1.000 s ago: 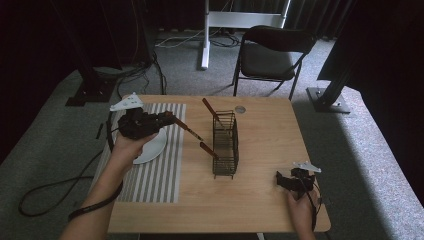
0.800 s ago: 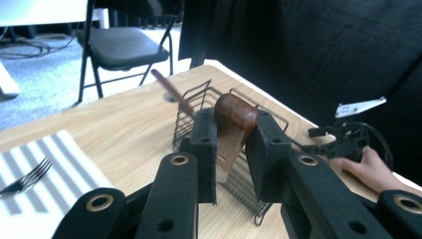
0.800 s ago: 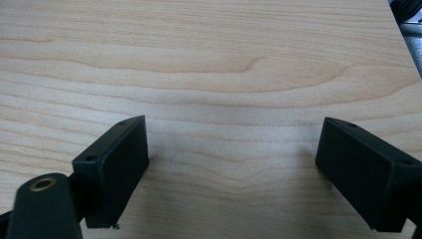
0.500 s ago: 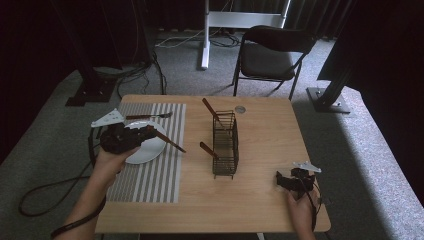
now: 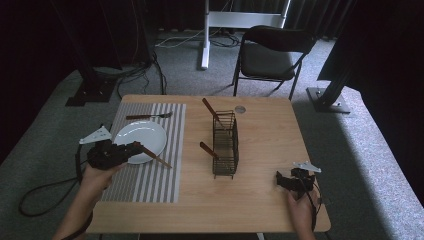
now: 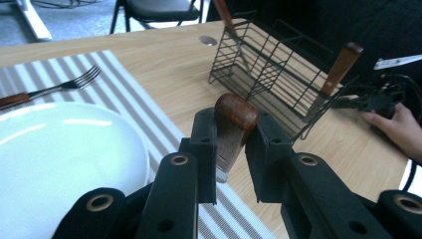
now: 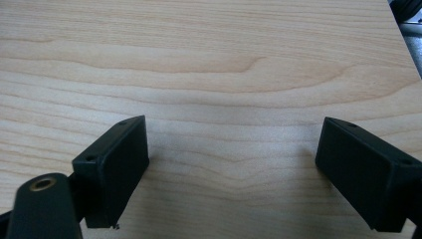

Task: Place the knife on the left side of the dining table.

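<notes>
Knife clamped in my left claw, wooden handle end poking up between the two pads, which press on it from both sides. From above, the rest of it runs out ahead of the claw, slanting over the striped mat toward the table's middle. Whether its far end touches the mat I cannot tell.

Plate, white, sits just beside the left claw on the mat; in the left gripper view it lies close to the left of my jaws. Fork lies beyond the plate, at the mat's far edge, well apart from the claw.

Wire basket stands ahead and to the right of the held knife, on bare wood. Two wooden handles stick out of it: one leaning up from the far end, one jutting from the near side.

Right claw rests low on the table near its right front corner, well apart from the basket. Jaws stand wide, nothing but bare wood between them.
</notes>
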Available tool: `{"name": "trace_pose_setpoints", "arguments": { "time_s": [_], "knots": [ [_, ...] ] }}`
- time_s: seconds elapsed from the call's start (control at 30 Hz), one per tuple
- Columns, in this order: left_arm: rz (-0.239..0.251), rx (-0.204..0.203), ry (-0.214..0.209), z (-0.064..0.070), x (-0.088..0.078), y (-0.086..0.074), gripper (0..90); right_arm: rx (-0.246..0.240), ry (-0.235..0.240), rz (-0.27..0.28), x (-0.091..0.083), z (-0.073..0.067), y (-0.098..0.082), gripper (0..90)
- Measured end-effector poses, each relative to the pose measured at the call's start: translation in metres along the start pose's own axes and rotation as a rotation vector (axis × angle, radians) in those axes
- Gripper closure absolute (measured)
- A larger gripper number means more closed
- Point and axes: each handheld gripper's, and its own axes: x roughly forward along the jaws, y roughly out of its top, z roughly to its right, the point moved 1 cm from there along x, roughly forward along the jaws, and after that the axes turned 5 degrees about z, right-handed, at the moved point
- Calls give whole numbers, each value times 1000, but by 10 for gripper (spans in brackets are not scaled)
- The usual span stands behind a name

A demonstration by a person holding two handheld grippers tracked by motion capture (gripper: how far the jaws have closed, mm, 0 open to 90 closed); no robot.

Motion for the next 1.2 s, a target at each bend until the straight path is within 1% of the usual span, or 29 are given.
{"name": "trace_pose_setpoints", "arguments": {
  "time_s": [0.07,0.1,0.13,0.23,0.27,0.3,0.37,0.43,0.47,0.5,0.53,0.67,0.7,0.77,0.87,0.9,1.0,1.03,1.1,1.13,1.2],
  "knots": [
    [4,3,4,1,-2,-3,752,0,0,0,0,0,0,126],
    [2,-3,-3,0,-3,-6,752,0,0,0,0,0,0,126],
    [0,-3,3,0,-4,-8,752,-1,0,0,0,0,0,126],
    [-11,-11,2,-2,-4,-12,752,0,0,0,0,0,0,126],
    [-9,-26,-3,-5,-4,-15,752,-1,0,0,0,0,0,126],
    [-7,-24,1,-5,-3,-16,752,0,0,0,0,0,0,126],
    [13,-52,-26,-8,-3,-18,752,0,0,0,0,0,0,126],
    [-4,-37,-6,-7,-1,-18,752,0,0,0,0,0,0,126],
    [-14,-31,-5,-6,1,-19,752,-1,0,0,0,0,0,126],
    [-15,-36,-16,-7,2,-20,752,-1,0,0,0,0,0,126],
    [-17,-38,-16,-7,3,-21,752,-1,0,0,0,0,0,126],
    [-16,-42,-13,-8,2,-21,752,-1,0,0,0,0,0,126],
    [-8,-51,-12,-9,2,-22,752,-1,0,0,0,0,0,126],
    [-13,-53,-12,-10,1,-22,751,-1,0,0,0,0,0,126],
    [-17,-77,-12,-13,-2,-25,746,-1,0,0,0,0,0,126],
    [-18,-87,-6,-14,-2,-26,744,-1,0,0,0,0,0,126],
    [-48,-119,21,-20,-5,-33,742,-1,0,0,0,0,0,126],
    [-43,-133,14,-22,-6,-36,740,-1,0,0,0,0,0,126],
    [-43,-147,16,-25,-8,-40,739,-1,0,0,0,0,0,126],
    [-41,-164,16,-27,-10,-43,738,0,0,0,0,0,0,126],
    [-46,-180,31,-30,-12,-47,728,-1,0,0,0,0,0,126]
  ]
}}
